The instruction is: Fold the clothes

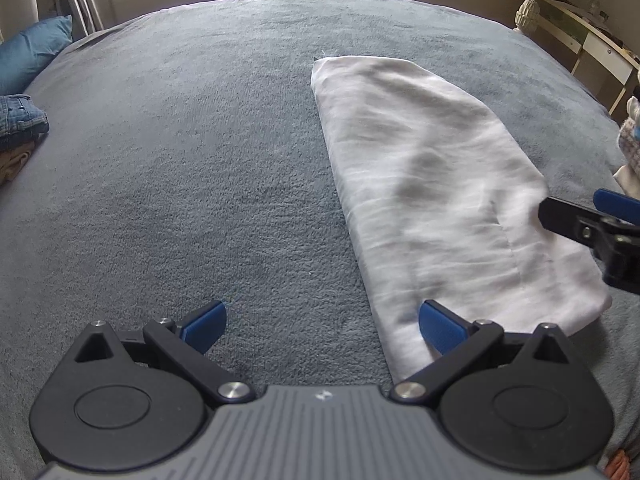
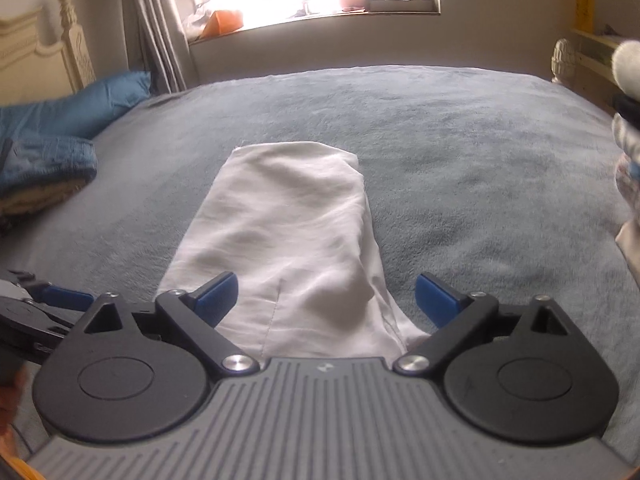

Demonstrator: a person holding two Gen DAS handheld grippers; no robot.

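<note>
Right wrist view: both my grippers, right gripper [image 2: 326, 296] and left gripper [image 1: 322, 326], are hanging released over the white garment [image 2: 288, 232]; I am risking pinching only its top layer, dragging the fold apart

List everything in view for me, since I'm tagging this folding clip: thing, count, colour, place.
white garment: one, white, folded long, middle of bed
blanket: one, grey-blue, covering bed
pillow: one, blue, far left of bed
folded clothes: one pile, denim blue over beige, left edge
laundry heap: one, pale mixed colours, right edge
curtain: one, grey, left of window
left gripper: one, black with blue pads, open, near garment's near left edge
right gripper: one, same colours, open over garment's near end
</note>
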